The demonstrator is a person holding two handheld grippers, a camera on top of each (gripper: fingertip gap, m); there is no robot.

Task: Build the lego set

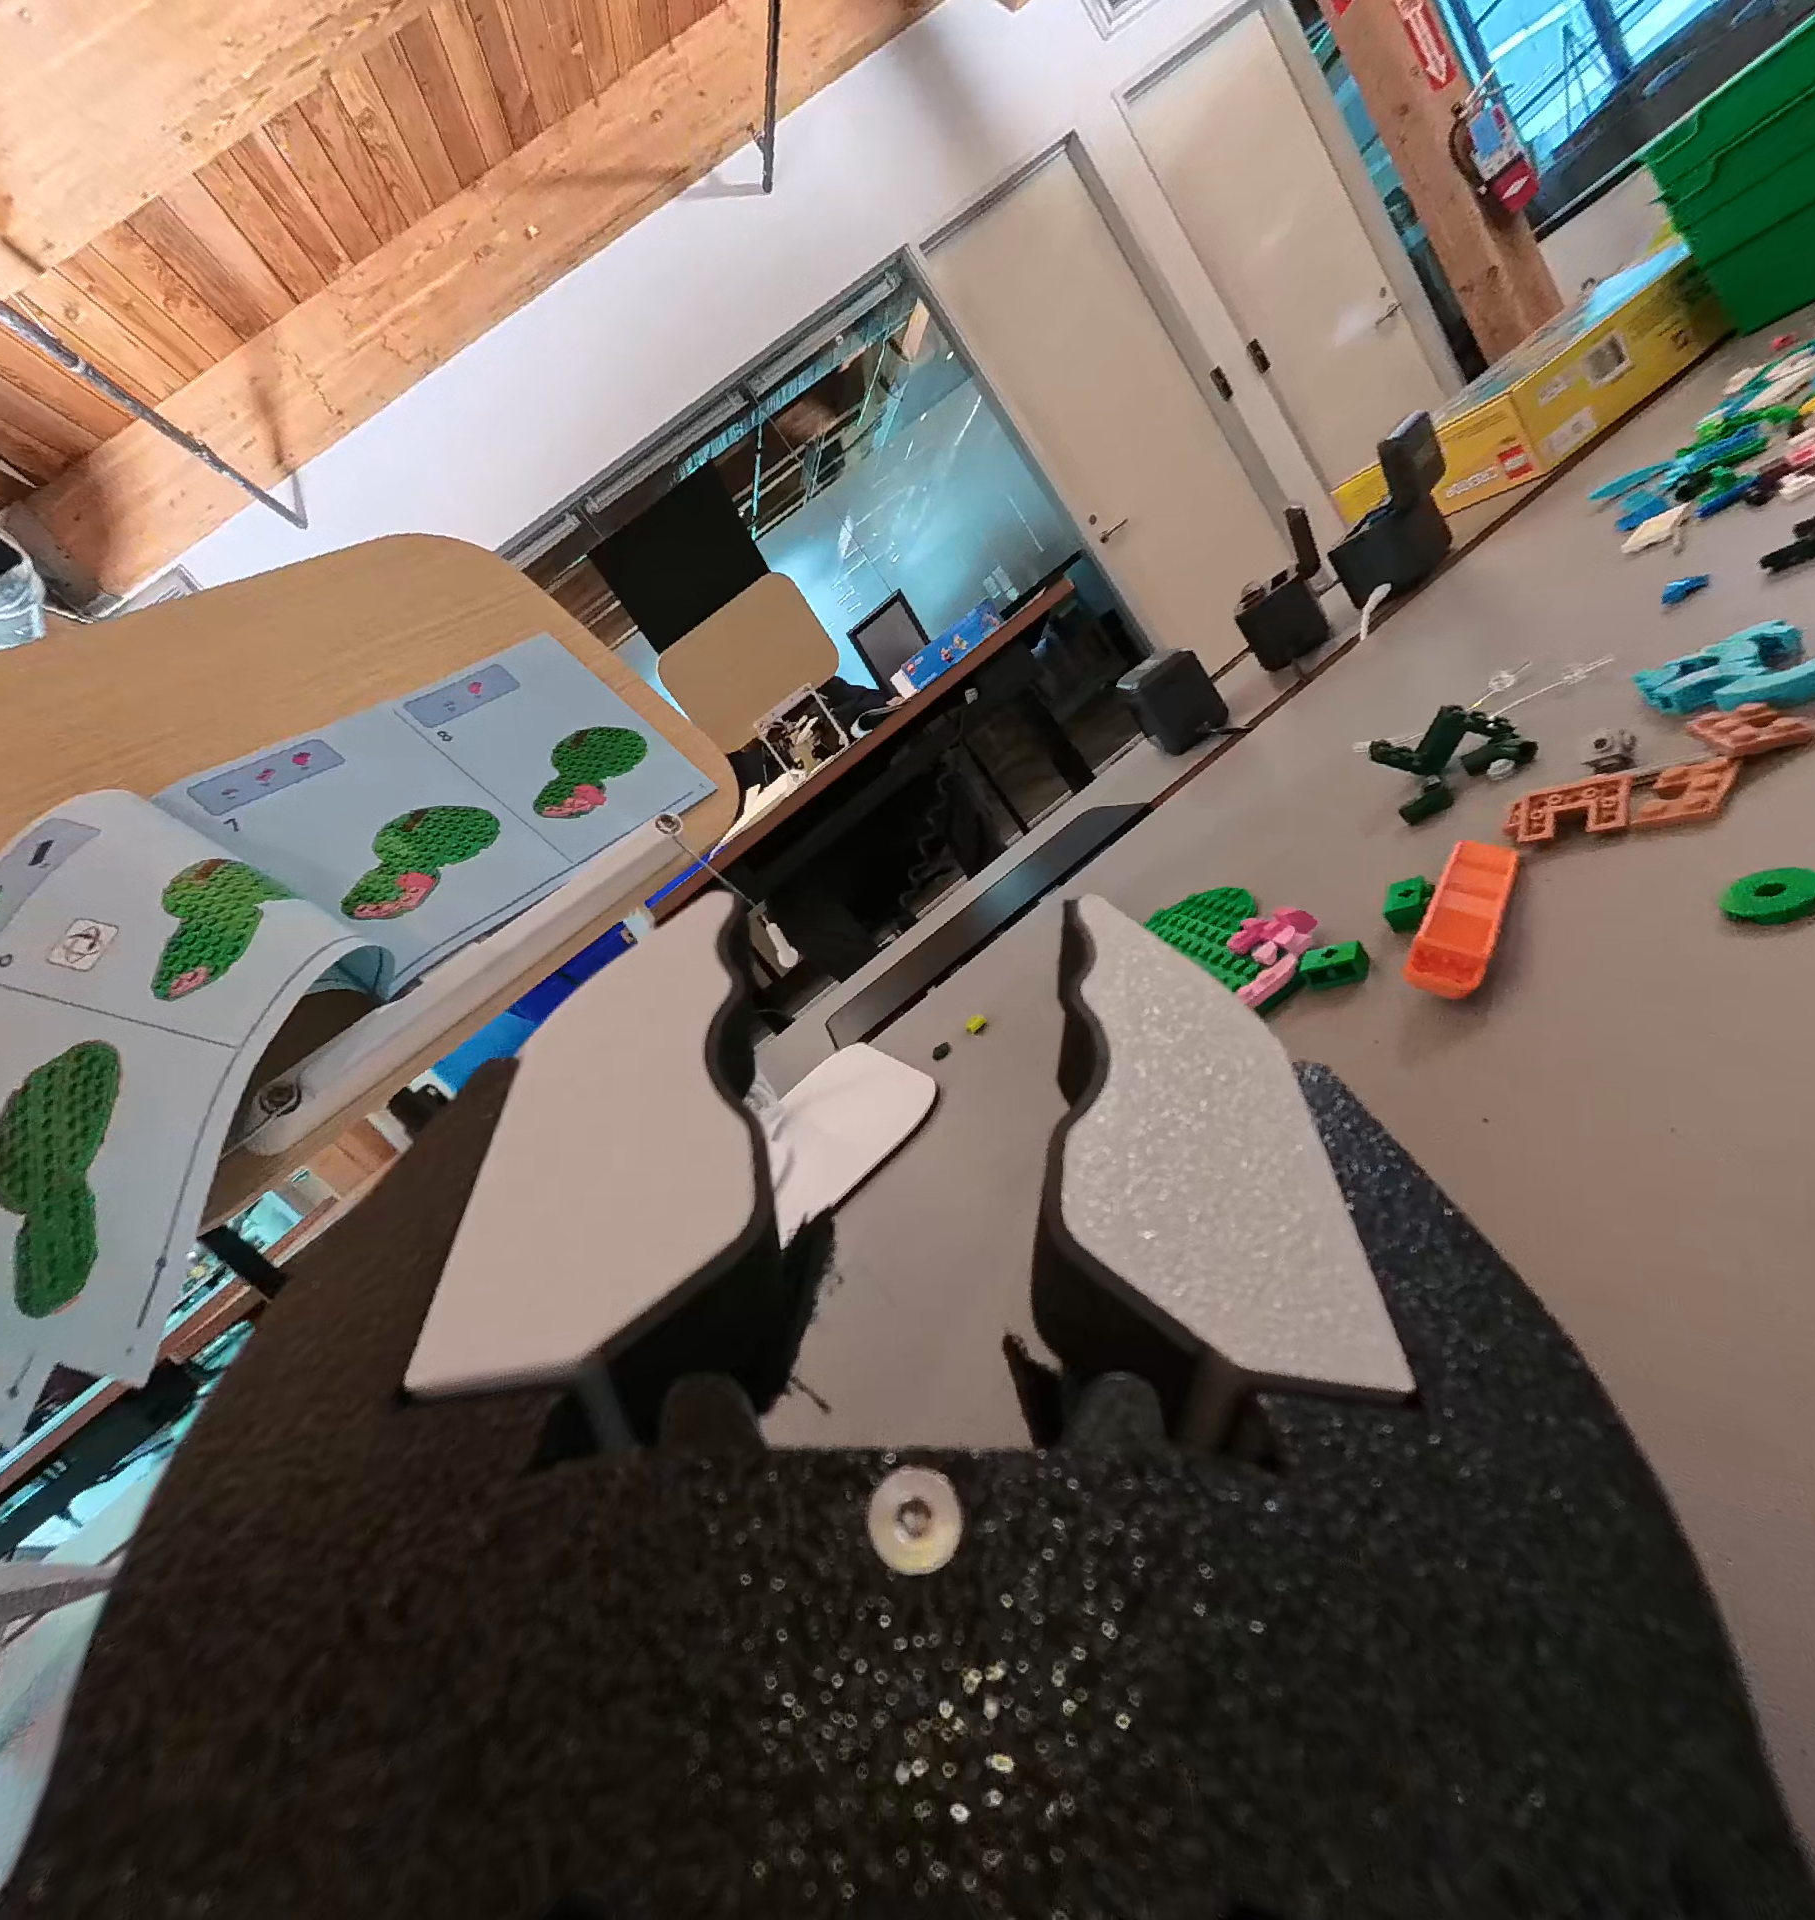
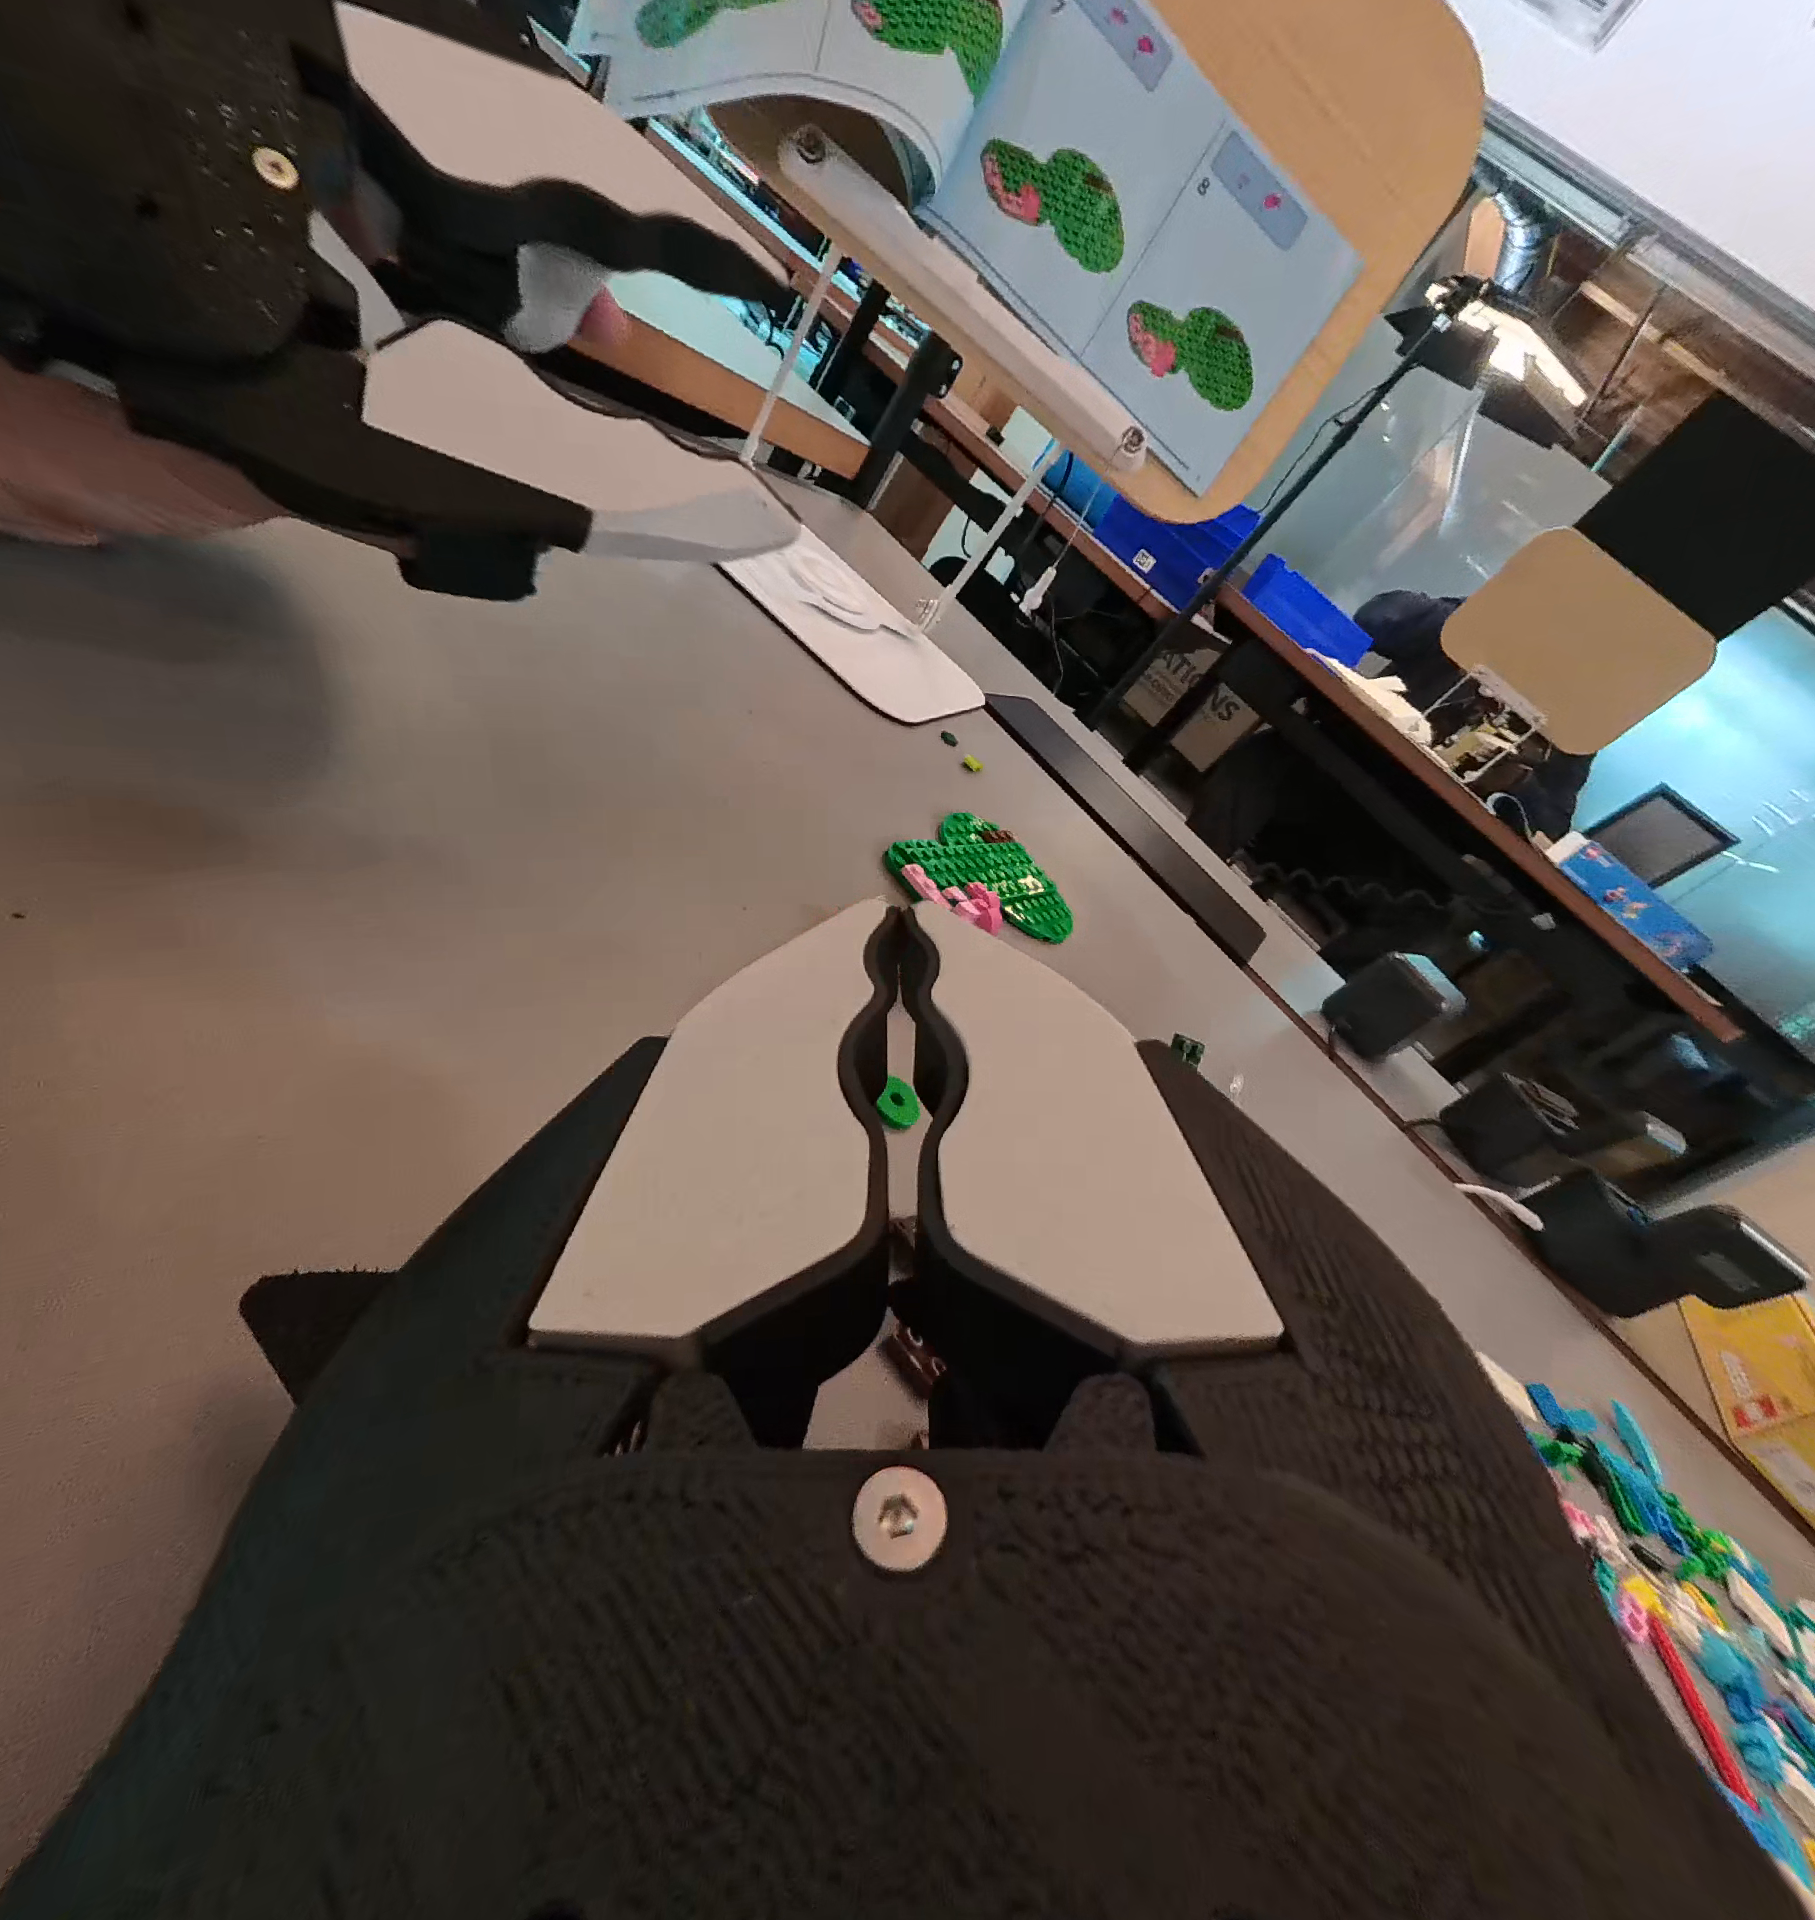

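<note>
A green baseplate point(image 1: 1199, 920) with pink pieces point(image 1: 1272, 930) on it lies flat on the grey table. It also shows in the right wrist view point(image 2: 986, 868), just beyond my right gripper point(image 2: 901, 916), whose fingertips touch. A green round piece point(image 2: 895, 1101) shows through the gap between the right fingers; in the left wrist view it point(image 1: 1776, 894) lies on the table. My left gripper point(image 1: 903, 925) is open and empty, held above the table left of the baseplate. It shows blurred in the right wrist view point(image 2: 778, 405).
An instruction booklet point(image 1: 363, 831) rests on a wooden stand with a white base point(image 2: 861, 644). An orange piece point(image 1: 1464, 914), brown pieces point(image 1: 1630, 800), teal pieces point(image 1: 1755, 665) and a dark green plant piece point(image 1: 1454, 748) lie on the table. A loose pile point(image 2: 1713, 1621), yellow box point(image 1: 1526, 416) and green bins point(image 1: 1776, 156) stand behind.
</note>
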